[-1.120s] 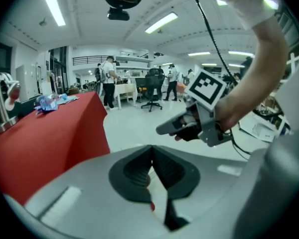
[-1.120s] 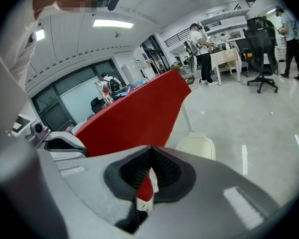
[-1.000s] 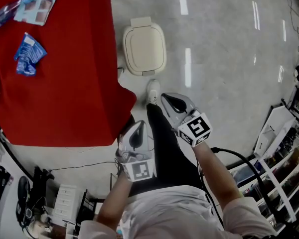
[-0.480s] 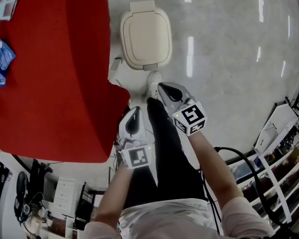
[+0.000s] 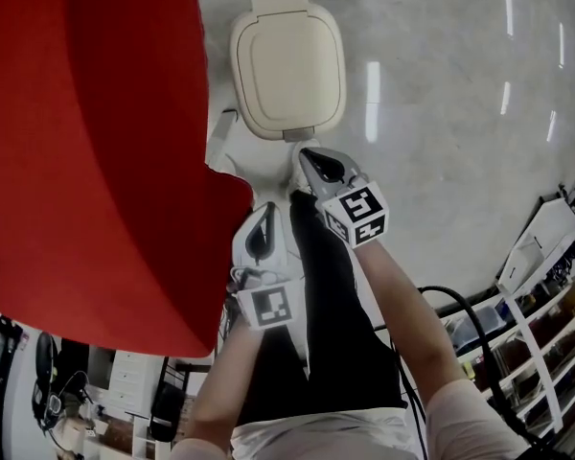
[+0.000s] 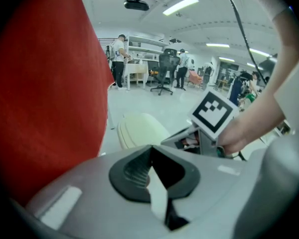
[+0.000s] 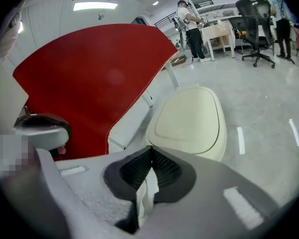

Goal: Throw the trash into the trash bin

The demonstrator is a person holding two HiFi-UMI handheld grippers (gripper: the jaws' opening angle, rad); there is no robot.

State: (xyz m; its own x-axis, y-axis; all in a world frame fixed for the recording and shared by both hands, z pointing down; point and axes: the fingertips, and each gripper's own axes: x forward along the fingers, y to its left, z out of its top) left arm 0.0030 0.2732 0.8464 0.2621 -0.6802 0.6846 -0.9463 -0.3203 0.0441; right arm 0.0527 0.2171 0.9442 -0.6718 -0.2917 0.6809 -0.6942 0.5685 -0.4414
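Head view: left hand-held gripper (image 5: 265, 220) and right hand-held gripper (image 5: 311, 158) were clenched, jaws together; shut bin (image 5: 287, 65) lay just beyond.

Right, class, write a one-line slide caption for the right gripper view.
Right gripper, shut, faces the closed cream trash bin standing beside the red-draped table.

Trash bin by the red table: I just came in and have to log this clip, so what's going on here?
A person stands beside the red-covered table with a gripper in each hand. The left gripper and the right gripper both have their jaws together with nothing between them. The cream trash bin sits on the floor just ahead, lid shut, with the right gripper nearer to it. No trash shows in any view.
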